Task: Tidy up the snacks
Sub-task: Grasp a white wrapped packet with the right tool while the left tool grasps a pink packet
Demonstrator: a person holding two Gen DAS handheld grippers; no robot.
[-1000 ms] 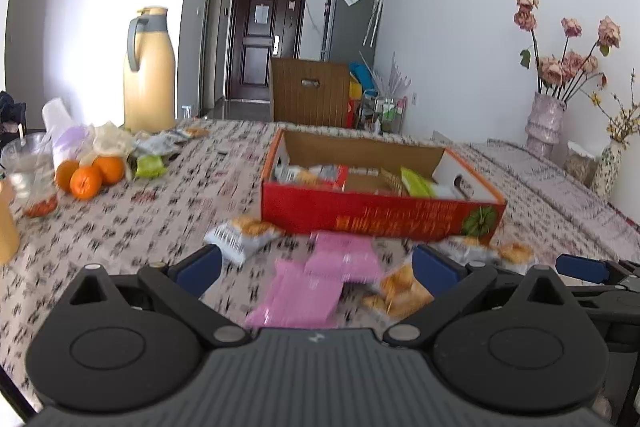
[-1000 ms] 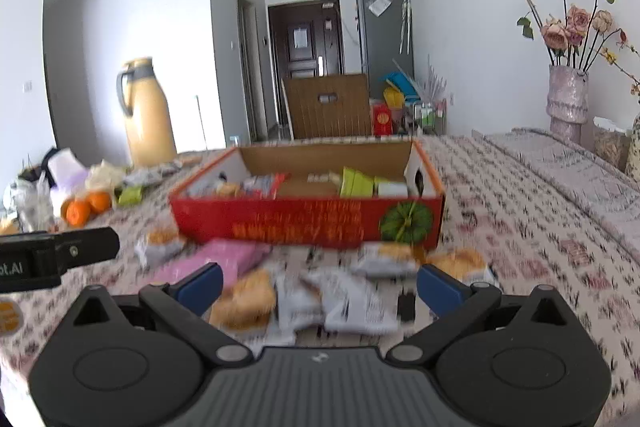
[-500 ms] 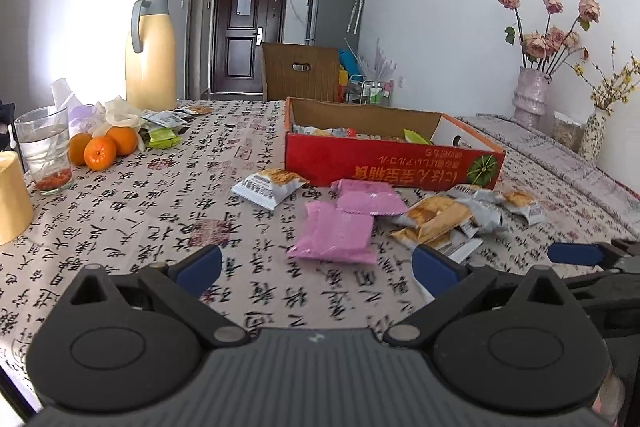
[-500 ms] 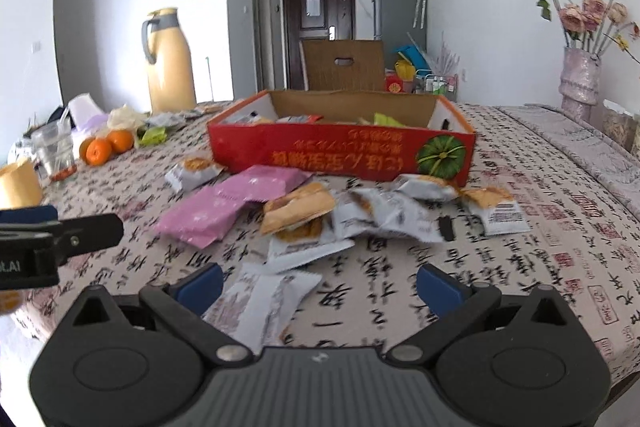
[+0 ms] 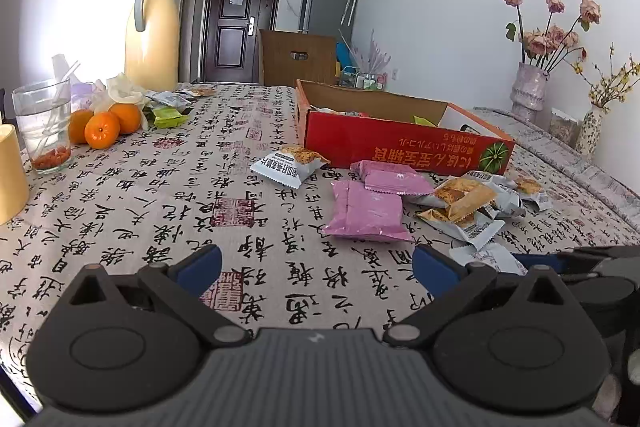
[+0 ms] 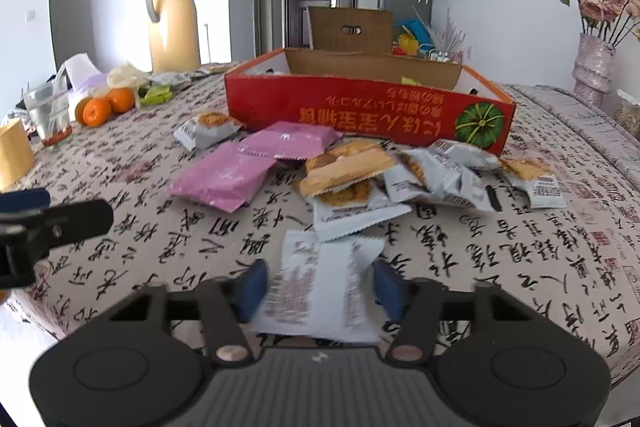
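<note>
Right wrist view: right hand-held gripper (image 6: 318,285) clamps a white snack packet (image 6: 320,287) above the tabletop (image 6: 500,251); left hand-held gripper (image 5: 316,265) gapes wide, holding nothing.

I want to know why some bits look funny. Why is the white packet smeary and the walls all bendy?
Right wrist view: the white snack packet between the right gripper fingers is blurred, probably from movement, while the red box stays sharp. Both views: fisheye lenses curve the walls. Left wrist view: bright window glare washes out the wall behind the yellow thermos.
</note>
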